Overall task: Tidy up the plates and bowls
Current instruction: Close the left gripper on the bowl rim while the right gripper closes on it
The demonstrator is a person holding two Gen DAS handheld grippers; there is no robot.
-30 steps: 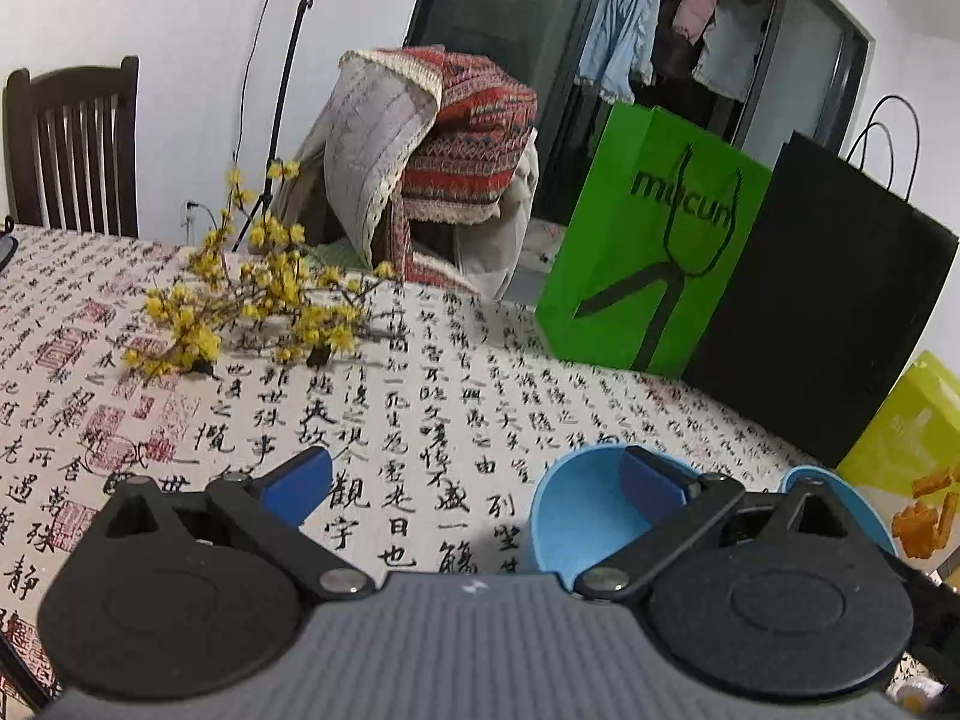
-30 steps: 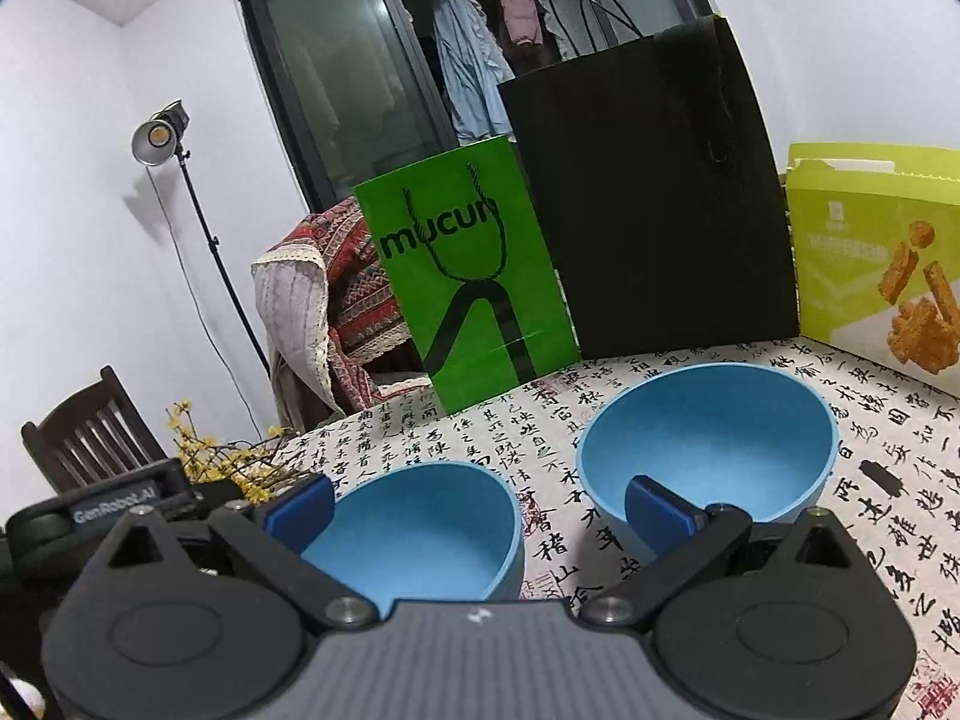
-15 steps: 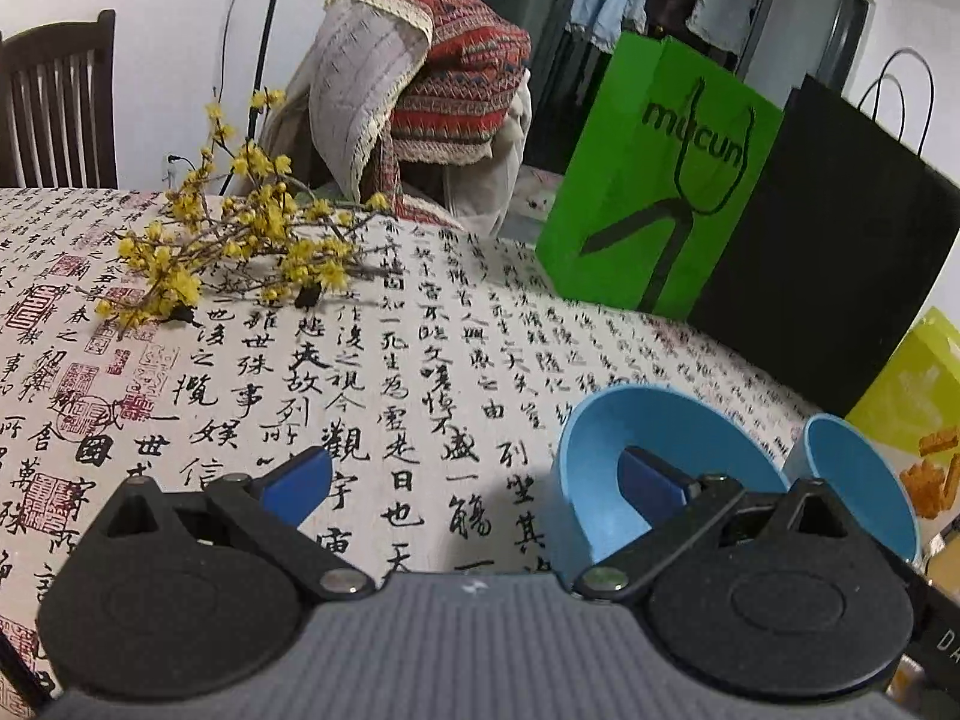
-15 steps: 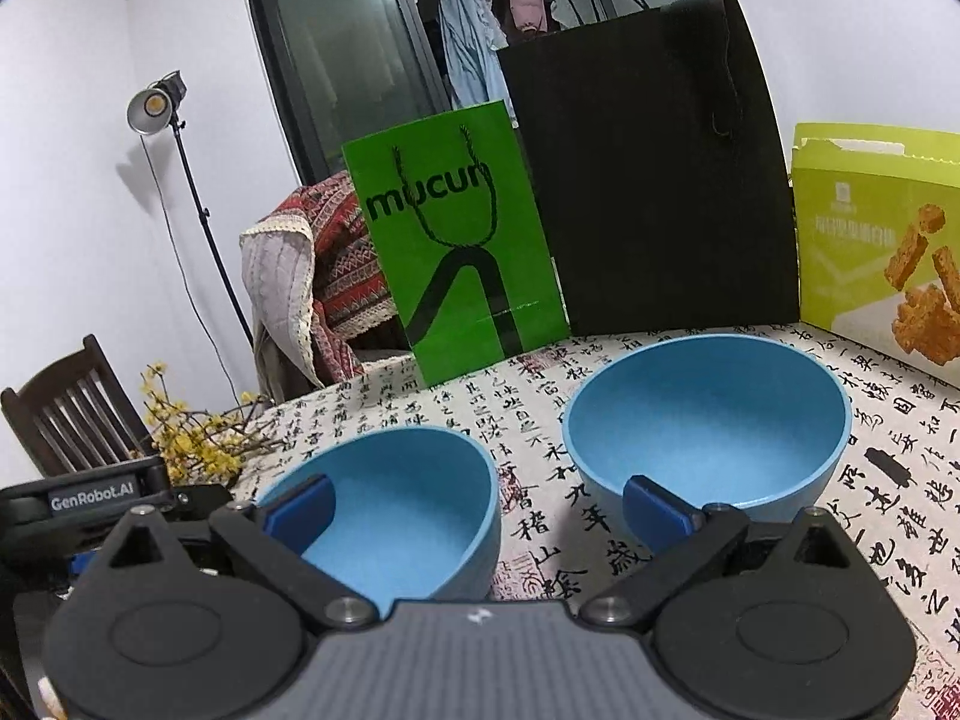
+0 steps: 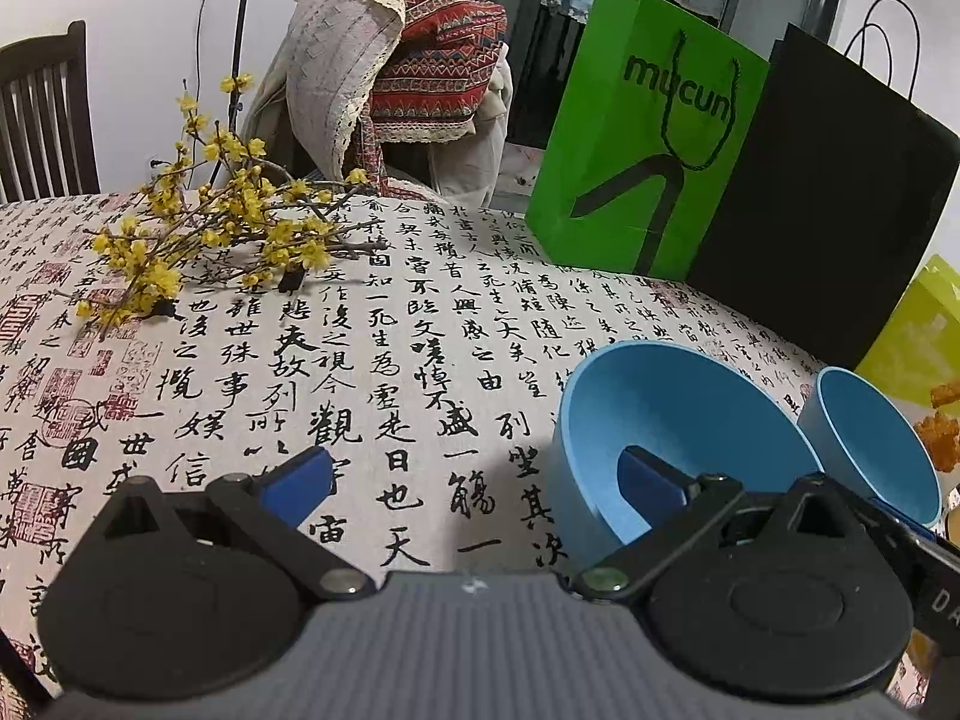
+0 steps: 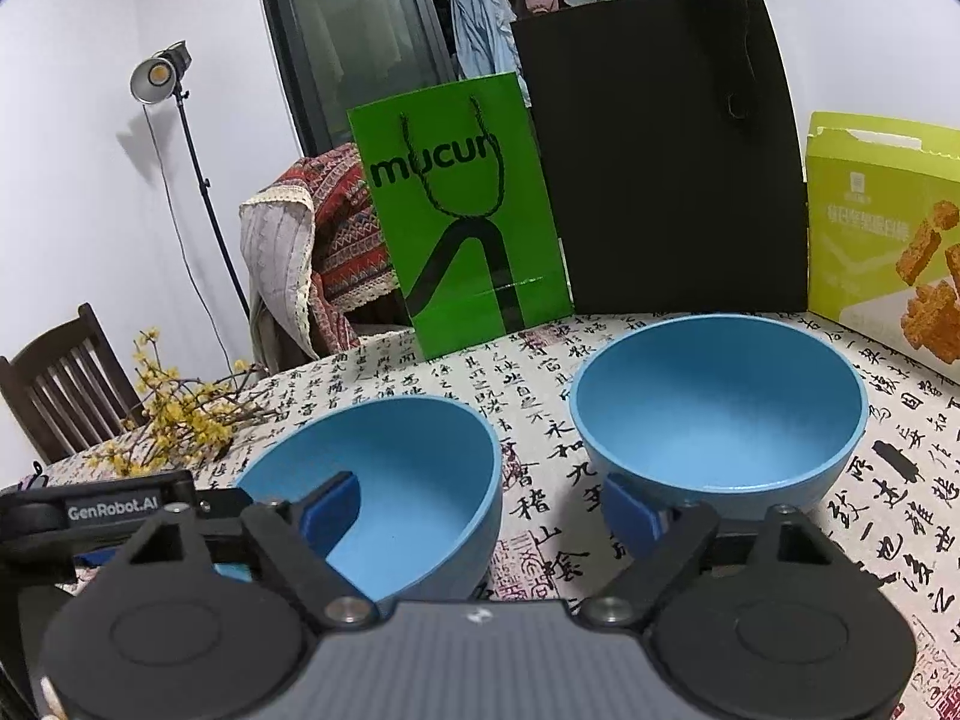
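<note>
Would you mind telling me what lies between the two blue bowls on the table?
Only bare printed tablecloth, seen in the right wrist view, separates the left bowl from the right bowl.

You see two plain light-blue bowls (image 6: 717, 405) (image 6: 384, 480) on the table (image 5: 420, 324), its white cloth printed with black calligraphy and red seals; green bag (image 6: 462, 210), black bag (image 6: 660, 150), yellow blossoms (image 5: 210, 228).

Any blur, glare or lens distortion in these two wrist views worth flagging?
Left wrist: sharp, strong fisheye bending of the table edge, dark corner vignette; soft shadow beside the near blue bowl. Right wrist: sharp, the lit studio lamp glares mildly, the black bag shows no detail.
</note>
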